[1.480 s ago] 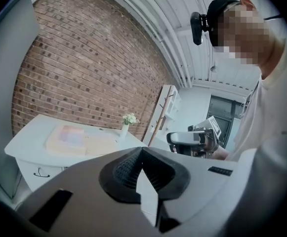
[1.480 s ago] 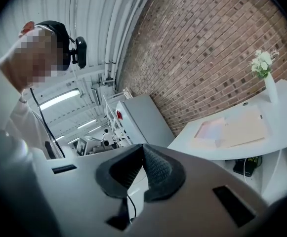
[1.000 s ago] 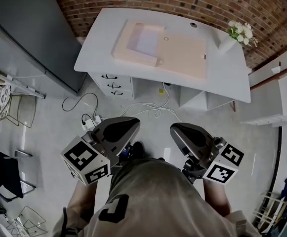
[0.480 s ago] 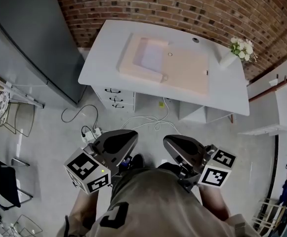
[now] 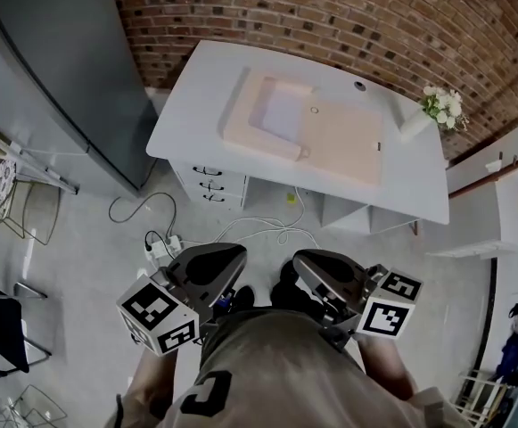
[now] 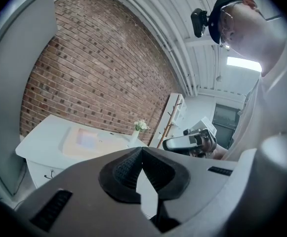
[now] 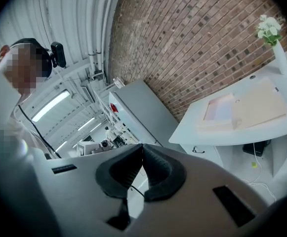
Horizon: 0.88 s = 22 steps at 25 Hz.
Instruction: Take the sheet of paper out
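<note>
A beige folder [image 5: 330,141] lies on the white desk [image 5: 196,96] by the brick wall, and a pale sheet of paper [image 5: 281,110] sits in its left half. Both grippers are held low in front of the person's body, well short of the desk, over the floor. My left gripper [image 5: 234,255] is shut with nothing between its pads [image 6: 128,169]. My right gripper [image 5: 301,262] is shut and empty too, its pads [image 7: 158,174] meeting at the tips. The folder [image 6: 91,142] shows far off in the left gripper view, and the folder [image 7: 254,107] with the sheet [image 7: 220,108] shows in the right gripper view.
A white vase of flowers [image 5: 437,110] stands at the desk's right end. Drawers [image 5: 207,184] sit under the desk's left side. A tall grey cabinet [image 5: 53,69] stands left of the desk. Cables and a power strip [image 5: 165,239] lie on the floor in front.
The desk has slid lower in the head view and looks nearer. Both grippers have drawn closer together, the right one shifting left. Both stay shut.
</note>
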Each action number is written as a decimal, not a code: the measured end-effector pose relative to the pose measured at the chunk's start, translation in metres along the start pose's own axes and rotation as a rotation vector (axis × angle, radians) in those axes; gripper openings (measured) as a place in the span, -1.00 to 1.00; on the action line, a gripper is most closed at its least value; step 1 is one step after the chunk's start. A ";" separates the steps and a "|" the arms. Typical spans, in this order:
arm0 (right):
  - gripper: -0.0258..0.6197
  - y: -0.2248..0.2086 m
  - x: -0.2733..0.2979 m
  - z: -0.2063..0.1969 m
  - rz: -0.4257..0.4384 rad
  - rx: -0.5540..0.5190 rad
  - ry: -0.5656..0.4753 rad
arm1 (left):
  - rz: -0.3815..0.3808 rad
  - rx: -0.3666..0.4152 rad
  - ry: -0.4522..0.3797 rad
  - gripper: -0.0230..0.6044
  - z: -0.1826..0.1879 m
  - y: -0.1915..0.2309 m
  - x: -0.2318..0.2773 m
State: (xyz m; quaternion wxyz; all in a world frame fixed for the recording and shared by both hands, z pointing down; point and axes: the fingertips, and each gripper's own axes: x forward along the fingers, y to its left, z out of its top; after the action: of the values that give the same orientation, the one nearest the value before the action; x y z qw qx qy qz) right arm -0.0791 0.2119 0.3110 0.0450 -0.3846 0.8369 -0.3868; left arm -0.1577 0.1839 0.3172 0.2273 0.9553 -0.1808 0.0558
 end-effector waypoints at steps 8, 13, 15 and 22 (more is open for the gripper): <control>-0.85 -0.010 0.009 0.007 0.032 -0.001 0.026 | 0.030 0.002 -0.002 -0.88 0.005 0.007 0.008; -0.85 -0.027 0.005 0.015 0.029 0.047 0.016 | 0.036 0.000 0.022 -0.88 0.009 0.009 0.025; -0.85 -0.034 0.003 0.018 0.030 0.063 0.014 | 0.034 -0.003 0.031 -0.88 0.009 0.010 0.033; -0.85 -0.065 -0.008 0.033 0.029 0.130 -0.003 | 0.040 -0.011 0.076 -0.88 0.011 0.016 0.067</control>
State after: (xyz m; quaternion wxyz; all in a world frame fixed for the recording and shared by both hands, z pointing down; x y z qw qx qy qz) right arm -0.0220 0.1706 0.3310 0.0769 -0.3692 0.8155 -0.4390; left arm -0.1012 0.1440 0.3264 0.2380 0.9474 -0.1915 0.0954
